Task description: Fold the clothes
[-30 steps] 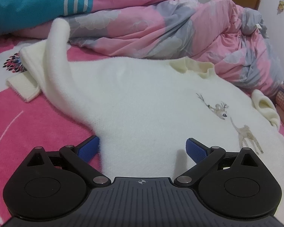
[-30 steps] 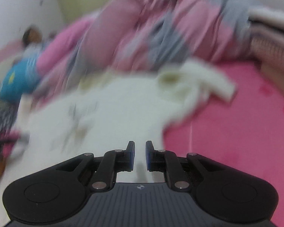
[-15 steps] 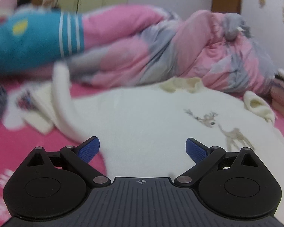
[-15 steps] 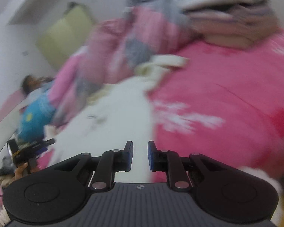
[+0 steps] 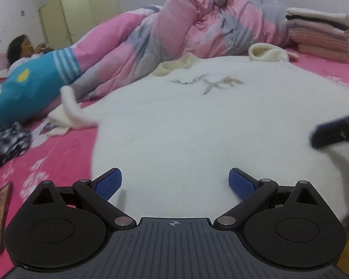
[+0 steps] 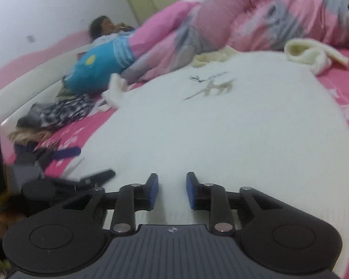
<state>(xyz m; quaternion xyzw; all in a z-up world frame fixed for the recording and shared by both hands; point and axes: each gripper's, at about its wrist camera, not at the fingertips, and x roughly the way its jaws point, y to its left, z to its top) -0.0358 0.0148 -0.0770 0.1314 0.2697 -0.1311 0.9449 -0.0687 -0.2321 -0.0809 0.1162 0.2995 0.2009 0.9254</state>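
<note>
A white knit sweater (image 5: 197,127) with a deer print (image 5: 221,82) lies spread on the pink bed sheet (image 5: 46,162). Its collar (image 5: 176,66) points away from me. One sleeve (image 5: 67,107) trails to the left, and the other (image 5: 267,51) is bunched at the far right. My left gripper (image 5: 175,182) is wide open, low over the near hem, with fabric below its fingers. My right gripper (image 6: 172,191) hovers over the same hem (image 6: 221,127) a little to the right, with its blue pads a narrow gap apart and nothing clearly pinched. Each gripper shows blurred in the other's view.
A pink and grey duvet (image 5: 197,28) is heaped behind the sweater. A stack of folded clothes (image 5: 321,37) sits at the far right. A person (image 5: 18,48) lies at the far left behind a blue cushion (image 5: 35,81). A dark patterned garment (image 5: 7,141) lies at the left.
Both grippers have dropped low to the sweater's near hem. The right one swung back from the right side of the bed and its pads have parted slightly. The left stays wide open.
</note>
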